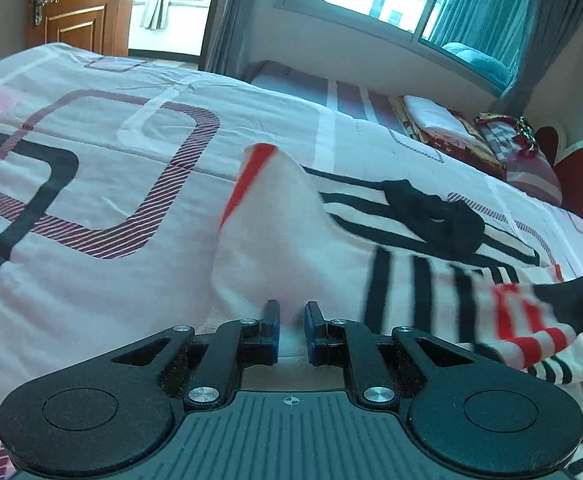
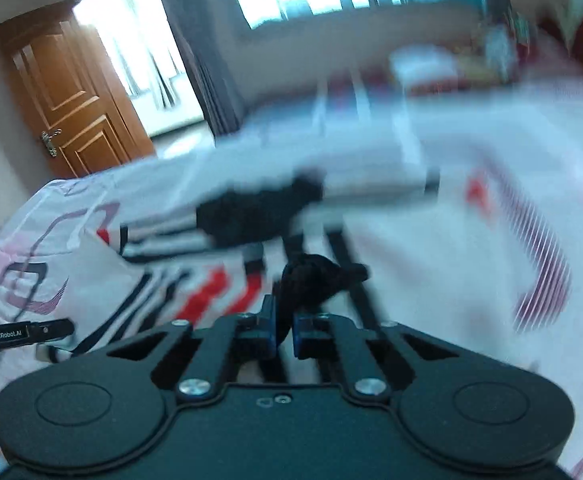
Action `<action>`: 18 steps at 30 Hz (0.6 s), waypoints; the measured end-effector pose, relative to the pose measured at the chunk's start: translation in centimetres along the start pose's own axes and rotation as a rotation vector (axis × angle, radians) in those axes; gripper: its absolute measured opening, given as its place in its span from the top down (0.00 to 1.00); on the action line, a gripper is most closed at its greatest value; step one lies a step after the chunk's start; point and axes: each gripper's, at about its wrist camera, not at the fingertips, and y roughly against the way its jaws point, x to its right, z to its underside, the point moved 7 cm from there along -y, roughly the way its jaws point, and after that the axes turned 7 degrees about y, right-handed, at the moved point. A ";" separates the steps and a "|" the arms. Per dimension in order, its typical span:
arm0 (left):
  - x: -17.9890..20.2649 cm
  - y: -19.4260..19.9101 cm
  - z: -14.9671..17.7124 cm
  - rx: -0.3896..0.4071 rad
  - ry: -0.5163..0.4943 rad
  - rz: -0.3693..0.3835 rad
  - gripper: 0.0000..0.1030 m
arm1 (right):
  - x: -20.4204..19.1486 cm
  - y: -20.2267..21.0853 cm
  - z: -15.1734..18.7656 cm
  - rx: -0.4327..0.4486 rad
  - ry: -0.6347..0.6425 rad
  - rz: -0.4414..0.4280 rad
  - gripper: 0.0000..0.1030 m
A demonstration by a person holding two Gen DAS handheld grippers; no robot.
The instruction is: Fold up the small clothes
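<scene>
Left claw (image 1: 291, 326): nearly pressed together, its blue pads pinching white cloth of the garment and lifting it into a peak.
Right claw (image 2: 285, 330): pressed together on a bunch of black fabric (image 2: 315, 280) that rises just ahead of its tips; this view is heavily blurred.
Garment (image 1: 291, 240): a small white piece with black and red stripes, lying on the bed in front of both claws; a red-edged corner (image 1: 259, 160) stands up at the top of the peak, and the striped part (image 1: 491, 312) trails off to the right.
Black trim: a dark twisted band (image 1: 435, 216) lies across the stripes beyond the peak.
Bed cover (image 1: 111, 160): white with rounded maroon and black outlines, flat and open to the left of the garment.
Far edge of bed: runs below the window wall; folded linens (image 1: 443, 128) are stacked near the right corner, well apart from the garment.
Door (image 1: 75, 4): brown wood, beyond the bed's left end, beside a bright doorway.
Other claw in right view: a black arm marked GenRobot.AI (image 2: 19, 334) enters at the left edge.
</scene>
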 end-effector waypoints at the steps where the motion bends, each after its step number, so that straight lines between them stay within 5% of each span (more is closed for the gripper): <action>1: 0.1 -0.2 0.0 -0.004 0.005 0.001 0.87 | 0.2 0.5 -0.6 0.025 0.050 0.035 0.92; 4: 0.6 -1.3 0.5 -0.032 -0.006 -0.001 0.87 | 2.5 -0.3 -0.3 -0.006 0.075 0.106 0.92; 7: 0.9 -1.4 0.4 -0.032 -0.022 -0.012 0.87 | 4.7 -2.9 2.5 -0.145 0.001 0.095 0.90; 11: 0.5 -0.7 -1.8 0.008 0.032 -0.013 0.87 | 5.6 -2.3 2.5 -0.118 -0.087 0.061 0.67; 18: -0.6 -6.2 -5.5 -0.065 0.082 -0.055 0.87 | 5.6 -3.5 2.5 -0.144 -0.064 0.029 0.78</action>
